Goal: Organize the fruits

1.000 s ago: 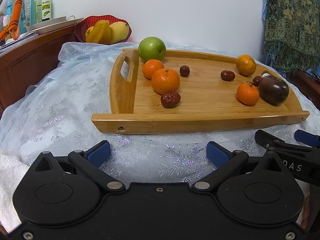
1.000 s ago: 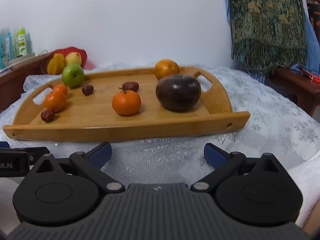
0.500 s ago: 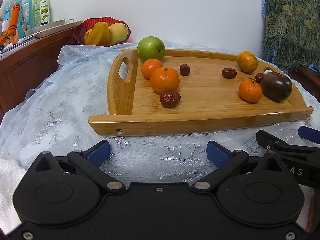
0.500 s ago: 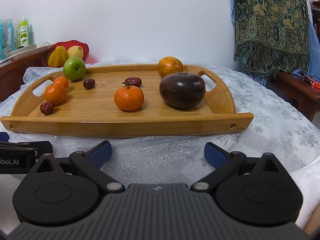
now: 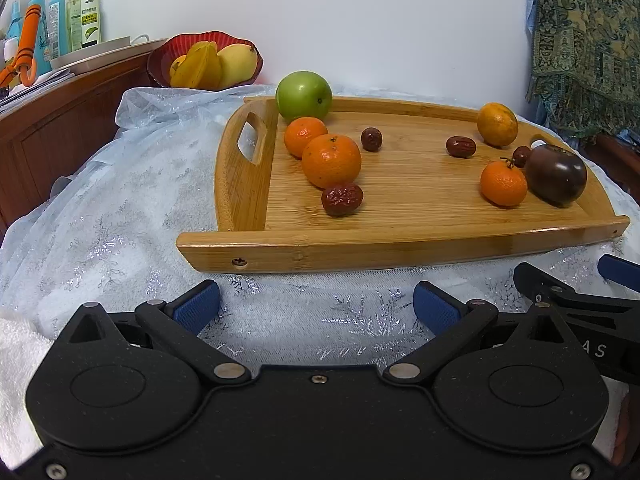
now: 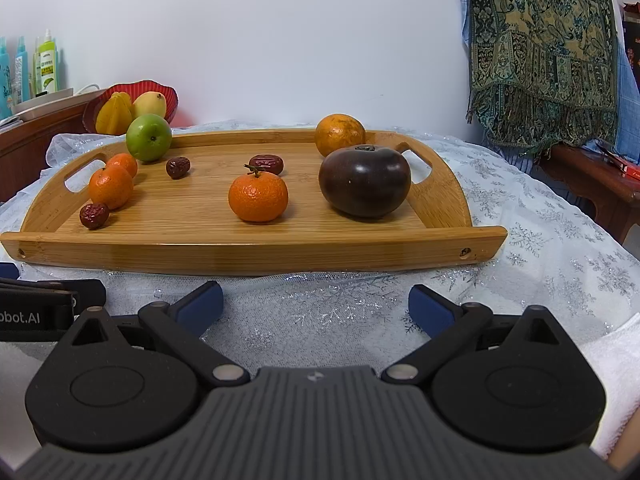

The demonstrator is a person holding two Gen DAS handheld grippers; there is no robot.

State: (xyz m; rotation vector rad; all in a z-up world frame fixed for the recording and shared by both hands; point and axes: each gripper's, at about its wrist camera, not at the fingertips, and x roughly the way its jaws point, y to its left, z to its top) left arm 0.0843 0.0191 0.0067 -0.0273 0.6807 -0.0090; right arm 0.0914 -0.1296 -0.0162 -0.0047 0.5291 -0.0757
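A bamboo tray [image 5: 400, 240] [image 6: 248, 250] lies on the table with loose fruit on it. A green apple [image 5: 304, 95] [image 6: 149, 137] sits at its far left. Two oranges [image 5: 331, 161] [image 6: 110, 186] and a red date [image 5: 342, 199] [image 6: 94, 216] lie near the left handle. A stemmed mandarin [image 6: 258, 196] [image 5: 503, 183] and a dark purple fruit [image 6: 365, 181] [image 5: 556, 174] lie right of centre, with a yellowish orange [image 6: 340, 134] behind. My left gripper [image 5: 316, 308] and right gripper [image 6: 316, 304] are open and empty, just before the tray's front edge.
A red bowl [image 5: 160, 62] [image 6: 170, 94] with starfruit and mango stands behind the tray's left end. Bottles [image 5: 80, 16] stand on a wooden cabinet at left. A patterned cloth [image 6: 544, 52] hangs at right. A white snowflake cloth [image 6: 560, 240] covers the table.
Both grippers have risen and tilted slightly, so the tray sits a little lower and nearer in view. The fruit has not moved. Both stay open.
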